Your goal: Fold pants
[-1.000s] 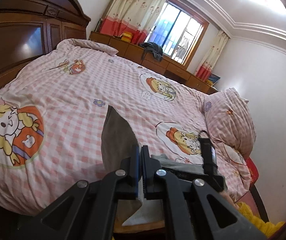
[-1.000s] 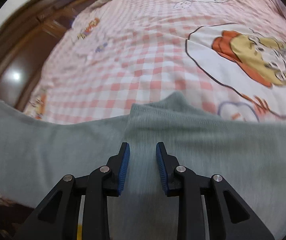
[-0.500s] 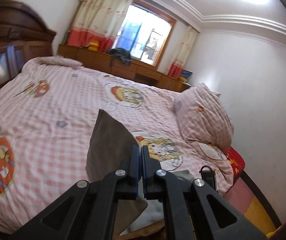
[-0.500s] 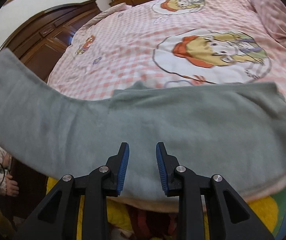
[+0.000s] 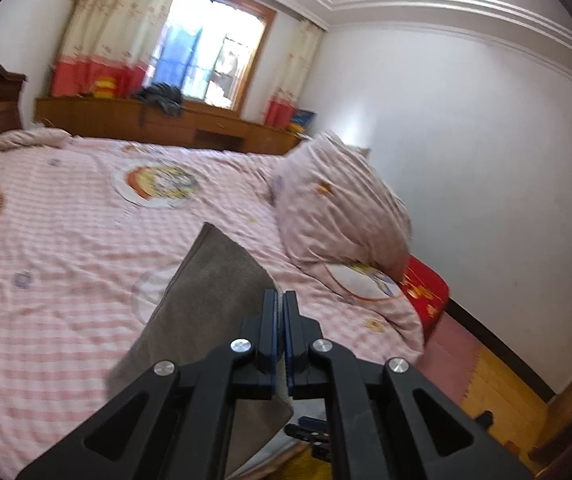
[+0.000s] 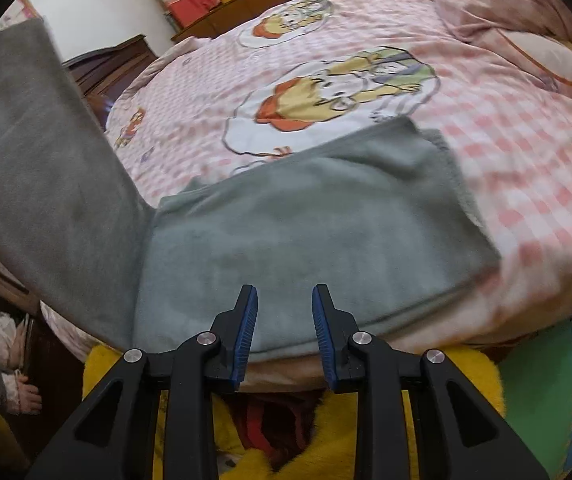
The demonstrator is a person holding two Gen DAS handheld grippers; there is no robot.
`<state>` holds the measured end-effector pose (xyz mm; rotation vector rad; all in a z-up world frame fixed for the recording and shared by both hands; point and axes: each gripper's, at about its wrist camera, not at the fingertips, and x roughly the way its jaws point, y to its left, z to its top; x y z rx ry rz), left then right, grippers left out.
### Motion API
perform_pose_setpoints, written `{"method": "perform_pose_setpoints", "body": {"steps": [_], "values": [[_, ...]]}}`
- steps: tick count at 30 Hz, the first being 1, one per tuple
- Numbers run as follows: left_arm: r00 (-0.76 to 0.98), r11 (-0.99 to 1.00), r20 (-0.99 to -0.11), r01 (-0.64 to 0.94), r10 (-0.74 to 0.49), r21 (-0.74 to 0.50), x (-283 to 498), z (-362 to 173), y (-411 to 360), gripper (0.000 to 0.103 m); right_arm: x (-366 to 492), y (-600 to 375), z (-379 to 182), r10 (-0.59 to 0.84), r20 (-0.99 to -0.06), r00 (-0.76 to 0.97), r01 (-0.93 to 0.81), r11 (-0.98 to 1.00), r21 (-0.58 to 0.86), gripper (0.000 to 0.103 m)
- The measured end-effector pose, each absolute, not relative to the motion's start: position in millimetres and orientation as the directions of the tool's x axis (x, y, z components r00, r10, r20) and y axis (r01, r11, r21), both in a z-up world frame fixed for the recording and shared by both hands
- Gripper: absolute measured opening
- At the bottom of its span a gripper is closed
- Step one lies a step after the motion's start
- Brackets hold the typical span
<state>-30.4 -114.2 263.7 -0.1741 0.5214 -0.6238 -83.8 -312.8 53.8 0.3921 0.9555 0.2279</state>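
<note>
Two grippers work the grey pants (image 6: 306,236): the left gripper (image 5: 280,312) is clenched on a corner of the cloth, lifting one part off the bed (image 5: 66,248) toward 11 o'clock, while the right gripper (image 6: 285,332) hangs released, fingers apart, above the part lying flat at the bed's near edge. No containers show in either view. A pillow (image 5: 338,216) sits at 2 o'clock in the left view, and the lifted cloth runs out of the right view at 9 o'clock, its end hidden.
</note>
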Motion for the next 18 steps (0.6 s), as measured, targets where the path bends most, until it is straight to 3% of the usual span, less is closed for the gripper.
{"method": "perform_pose_setpoints", "body": {"steps": [10, 18], "values": [[0.486, 0.754, -0.594, 0.546, -0.641, -0.367, 20.7, 168.5, -204.8, 0.003, -94.1, -344.8, 48.4, 0.313, -0.753, 0.579, 0.03, 0.915, 0.403, 0.029], [0.391, 0.756, -0.707, 0.576, -0.59, -0.312, 38.6, 101.8, -247.9, 0.003, -98.6, -360.3, 42.8, 0.302, -0.762, 0.573, 0.055, 0.913, 0.403, 0.029]]}}
